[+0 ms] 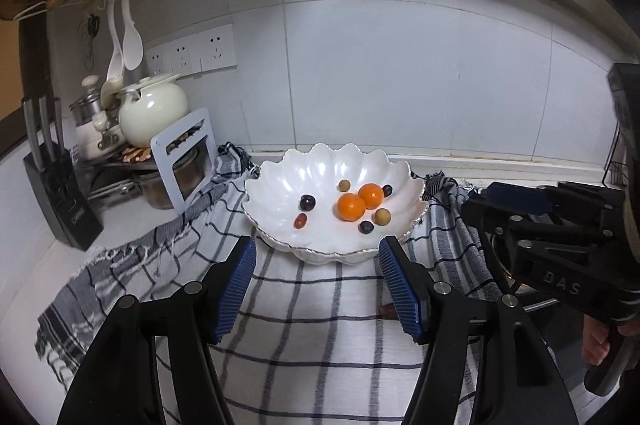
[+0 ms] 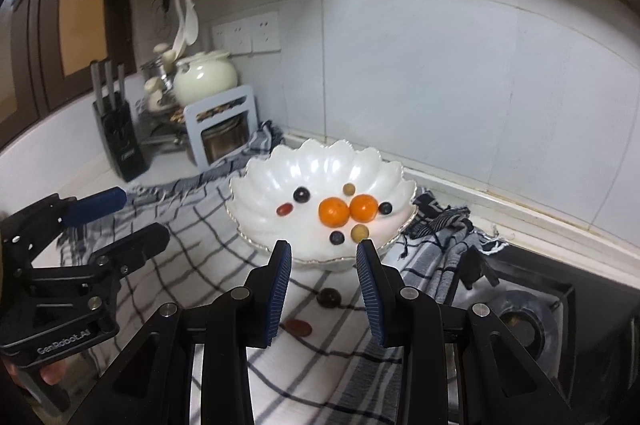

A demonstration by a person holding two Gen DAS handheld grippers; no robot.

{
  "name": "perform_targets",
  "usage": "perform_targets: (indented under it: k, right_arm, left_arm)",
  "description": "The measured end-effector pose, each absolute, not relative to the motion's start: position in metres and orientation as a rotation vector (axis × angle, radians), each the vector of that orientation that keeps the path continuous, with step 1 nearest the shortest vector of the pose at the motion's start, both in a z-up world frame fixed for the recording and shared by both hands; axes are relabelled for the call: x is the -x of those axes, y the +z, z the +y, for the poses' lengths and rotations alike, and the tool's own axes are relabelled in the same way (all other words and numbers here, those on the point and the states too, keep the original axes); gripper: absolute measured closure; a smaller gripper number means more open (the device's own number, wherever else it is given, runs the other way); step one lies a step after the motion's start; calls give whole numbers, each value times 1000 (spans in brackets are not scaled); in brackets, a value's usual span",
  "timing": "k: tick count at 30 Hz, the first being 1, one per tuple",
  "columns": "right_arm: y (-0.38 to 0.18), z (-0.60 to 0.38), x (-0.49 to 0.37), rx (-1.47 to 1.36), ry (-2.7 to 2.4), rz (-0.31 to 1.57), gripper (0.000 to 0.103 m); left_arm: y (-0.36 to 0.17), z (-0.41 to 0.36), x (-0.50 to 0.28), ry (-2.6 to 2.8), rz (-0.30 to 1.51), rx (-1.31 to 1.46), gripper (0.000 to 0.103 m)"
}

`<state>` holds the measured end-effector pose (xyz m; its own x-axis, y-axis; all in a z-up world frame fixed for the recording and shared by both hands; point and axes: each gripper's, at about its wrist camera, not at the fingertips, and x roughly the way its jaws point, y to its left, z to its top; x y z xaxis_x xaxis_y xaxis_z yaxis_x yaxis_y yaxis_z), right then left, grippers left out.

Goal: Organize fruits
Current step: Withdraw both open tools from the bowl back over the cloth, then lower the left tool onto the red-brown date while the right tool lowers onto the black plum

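A white scalloped bowl stands on a checked cloth. It holds two oranges, dark grapes, tan round fruits and a red oblong fruit. On the cloth, in the right wrist view, lie a dark grape and a red oblong fruit, between my right gripper's fingers. My left gripper is open and empty before the bowl. My right gripper is open and empty.
A knife block, a cream pot and a grey rack with jars stand at the left. A gas hob lies at the right. The tiled wall is behind.
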<state>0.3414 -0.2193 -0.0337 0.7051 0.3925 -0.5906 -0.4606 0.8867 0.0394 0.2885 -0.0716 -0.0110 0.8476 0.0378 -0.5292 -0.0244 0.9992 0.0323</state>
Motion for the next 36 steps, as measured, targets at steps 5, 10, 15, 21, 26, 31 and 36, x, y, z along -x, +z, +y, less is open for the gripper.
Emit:
perform_targets:
  k: [5, 10, 15, 21, 26, 31, 36]
  right_arm:
    - [-47, -224, -352, 129, 531, 666, 68]
    - [-62, -225, -362, 158, 570, 693, 68]
    - [-79, -223, -370, 179, 620, 727, 68]
    - [-101, -215, -380, 209, 664, 768, 68]
    - [-117, -209, -391, 226, 684, 804, 68]
    - [-132, -203, -406, 248, 717, 851, 68]
    - [-141, -200, -415, 274, 727, 872, 68]
  left_arm:
    - [-26, -85, -284, 59, 564, -14, 40]
    - [-43, -101, -283, 85, 595, -16, 40]
    - [-63, -114, -284, 103, 629, -21, 40]
    - [-83, -118, -293, 122, 667, 0, 43]
    - [-102, -125, -304, 130, 708, 14, 46]
    - [-121, -135, -319, 135, 747, 25, 51]
    - [-132, -139, -331, 143, 773, 41, 55]
